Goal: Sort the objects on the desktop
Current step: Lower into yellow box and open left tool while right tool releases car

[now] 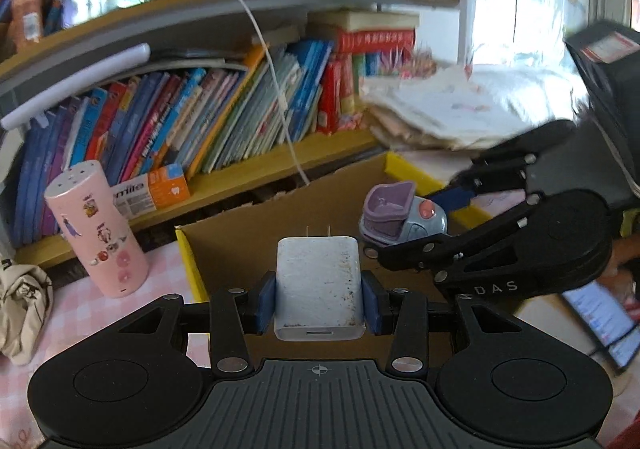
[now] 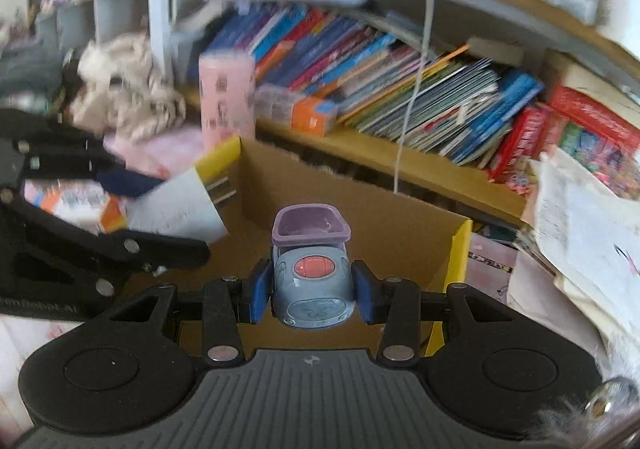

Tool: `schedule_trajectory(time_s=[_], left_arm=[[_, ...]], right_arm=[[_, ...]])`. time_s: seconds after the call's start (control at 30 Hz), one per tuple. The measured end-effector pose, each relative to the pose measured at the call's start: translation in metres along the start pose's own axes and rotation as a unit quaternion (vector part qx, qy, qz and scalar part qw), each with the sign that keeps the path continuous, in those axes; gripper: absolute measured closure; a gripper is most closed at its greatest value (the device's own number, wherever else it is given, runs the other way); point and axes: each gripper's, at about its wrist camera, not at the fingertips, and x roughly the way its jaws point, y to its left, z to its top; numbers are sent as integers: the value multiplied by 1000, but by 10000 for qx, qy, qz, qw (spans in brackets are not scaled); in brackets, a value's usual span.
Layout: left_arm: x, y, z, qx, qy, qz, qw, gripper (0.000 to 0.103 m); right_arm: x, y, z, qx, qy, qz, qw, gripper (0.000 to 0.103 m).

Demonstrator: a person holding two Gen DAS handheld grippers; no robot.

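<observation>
My left gripper [image 1: 319,303] is shut on a white wall charger [image 1: 319,285], prongs pointing away, held over the open cardboard box [image 1: 248,233] with yellow flaps. My right gripper [image 2: 312,293] is shut on a small blue-grey toy car with a purple seat [image 2: 311,281], also over the box [image 2: 400,233]. In the left wrist view the right gripper [image 1: 416,221] and the toy car [image 1: 402,219] show at the right. In the right wrist view the left gripper [image 2: 160,209] with the white charger [image 2: 176,205] shows at the left.
A pink cylinder with stickers [image 1: 96,229] stands left of the box on a pink checked cloth. A crumpled beige cloth [image 1: 22,309] lies at far left. A bookshelf [image 1: 200,121] stands behind, a white cable [image 1: 276,89] hangs over it, and a paper stack [image 1: 460,113] is at the right.
</observation>
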Motion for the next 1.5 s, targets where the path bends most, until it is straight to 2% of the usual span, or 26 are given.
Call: schedule_trajectory(time_s=[0.1,0.2,0.3,0.47,0.63,0.87,1.33,1.5], left_arm=[[24,0,4,339,317,-68,9989,61],[45,-3,5,695,650,-68,9954,61],[62,-8,4,1021,1001,-90,9897,61],[83,-19,-7,1515,1619,-51,9751,61],[88,-23,-10,1696,1845,-111,9680,61],[88,-27,-11,1761,2019,-154,9633,61],[78,-32,-13,1770,1986,-90,9639,60],[69,-33,-13,1729,1867,-132,9670,55]], right_arm=[[29,-6,7,-549,408,115,9976,63],[55,-5,11,-1227,772,219,9892,63],[73,0,11,-1867,1048,342,9762,63],[93,8,8,-2652,1436,631,9514,63],[103,14,5,-3038,1696,884,9333,63],[110,10,1,-2976,1879,1057,9300,63],[110,13,3,-2936,1905,1114,9301,62],[103,11,6,-2806,1820,1112,9358,55]])
